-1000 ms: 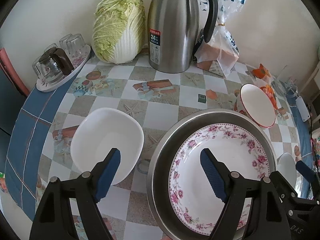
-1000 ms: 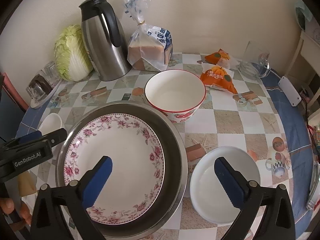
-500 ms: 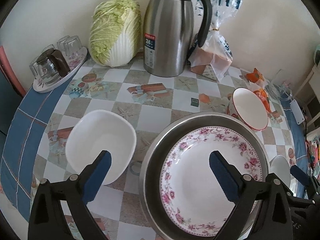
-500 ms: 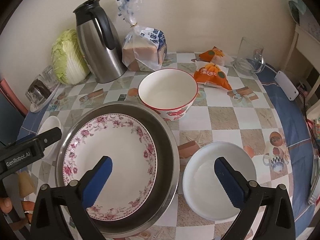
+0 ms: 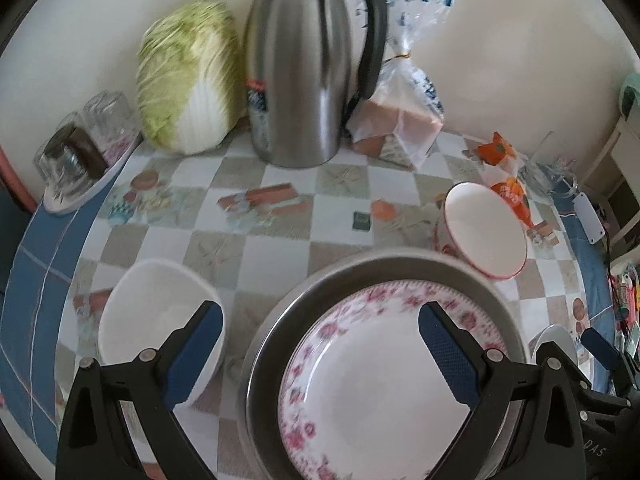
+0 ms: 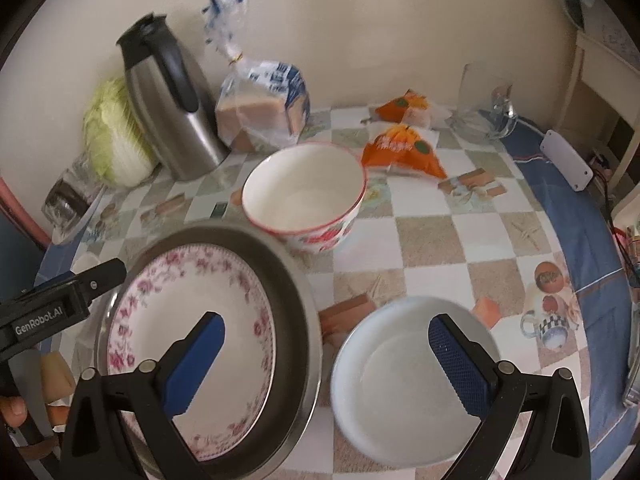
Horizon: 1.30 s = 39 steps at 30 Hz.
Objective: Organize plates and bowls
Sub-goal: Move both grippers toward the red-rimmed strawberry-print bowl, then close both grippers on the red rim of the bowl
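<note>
A pink-flowered plate (image 5: 380, 384) lies inside a wide steel basin (image 5: 360, 264). My left gripper (image 5: 320, 350) hangs open over the basin's left rim, one finger above a white square bowl (image 5: 152, 308), the other above the plate. It holds nothing. In the right wrist view, my right gripper (image 6: 328, 356) is open too and straddles the gap between the steel basin (image 6: 298, 280) and a white round bowl (image 6: 400, 384). A red-rimmed flowered bowl (image 6: 304, 192) stands behind them. The left gripper's body (image 6: 60, 304) shows at the left edge, over the flowered plate (image 6: 192, 320).
Along the wall stand a steel thermos jug (image 5: 308, 80), a cabbage (image 5: 188, 80), a bread bag (image 5: 400, 116) and a tray of glasses (image 5: 80, 152). Orange snack packs (image 6: 400, 148) and a glass jug (image 6: 488, 108) sit at the back right. A hand (image 6: 16, 412) grips the left tool.
My left gripper's jaws have spread wider. Both grippers have drifted a little to the right, so the dishes sit further left in each view. No dish has moved.
</note>
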Each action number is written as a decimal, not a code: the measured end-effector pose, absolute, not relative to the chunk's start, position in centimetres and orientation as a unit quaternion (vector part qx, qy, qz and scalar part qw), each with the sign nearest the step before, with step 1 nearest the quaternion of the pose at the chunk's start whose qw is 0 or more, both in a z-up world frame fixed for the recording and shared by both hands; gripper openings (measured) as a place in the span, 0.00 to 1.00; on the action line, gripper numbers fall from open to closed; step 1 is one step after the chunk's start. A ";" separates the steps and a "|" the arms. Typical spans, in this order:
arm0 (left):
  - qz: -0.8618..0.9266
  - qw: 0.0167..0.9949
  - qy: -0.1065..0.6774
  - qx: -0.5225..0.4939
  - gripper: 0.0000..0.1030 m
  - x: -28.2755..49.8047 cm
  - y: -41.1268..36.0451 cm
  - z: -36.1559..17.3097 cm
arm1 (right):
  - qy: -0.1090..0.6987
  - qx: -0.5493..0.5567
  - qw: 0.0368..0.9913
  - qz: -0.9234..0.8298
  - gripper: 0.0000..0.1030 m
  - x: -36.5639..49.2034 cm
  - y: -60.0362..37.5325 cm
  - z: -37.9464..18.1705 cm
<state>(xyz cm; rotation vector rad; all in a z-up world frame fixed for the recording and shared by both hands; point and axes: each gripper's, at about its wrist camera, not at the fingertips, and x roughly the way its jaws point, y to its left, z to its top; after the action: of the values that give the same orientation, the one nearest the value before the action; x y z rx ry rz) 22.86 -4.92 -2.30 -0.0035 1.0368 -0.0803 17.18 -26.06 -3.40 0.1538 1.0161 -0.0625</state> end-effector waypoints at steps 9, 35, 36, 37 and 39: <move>-0.074 0.868 0.490 0.041 0.96 25.3 -7.9 -0.9 | 0.471 0.105 0.875 -0.049 1.00 18.5 -28.2 -3.5; -0.116 0.863 0.488 0.059 0.96 31.0 -13.7 0.4 | 0.470 0.098 0.876 -0.044 1.00 24.6 -30.9 -2.9; -0.120 0.858 0.497 0.053 0.96 31.3 -13.9 -0.1 | 0.473 0.104 0.874 -0.039 1.00 24.9 -31.1 -3.1; -0.123 0.854 0.504 0.046 0.96 31.5 -14.1 -0.6 | 0.476 0.108 0.872 -0.036 1.00 25.3 -31.1 -3.3; -0.128 0.842 0.524 0.025 0.96 32.1 -14.2 -1.9 | 0.484 0.110 0.867 -0.030 1.00 26.0 -31.0 -3.8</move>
<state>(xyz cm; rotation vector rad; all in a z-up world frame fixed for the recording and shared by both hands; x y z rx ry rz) 32.13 -14.20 -1.87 0.0522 1.1075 -0.2702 26.01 -30.96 -3.77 0.2306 1.0139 -0.0625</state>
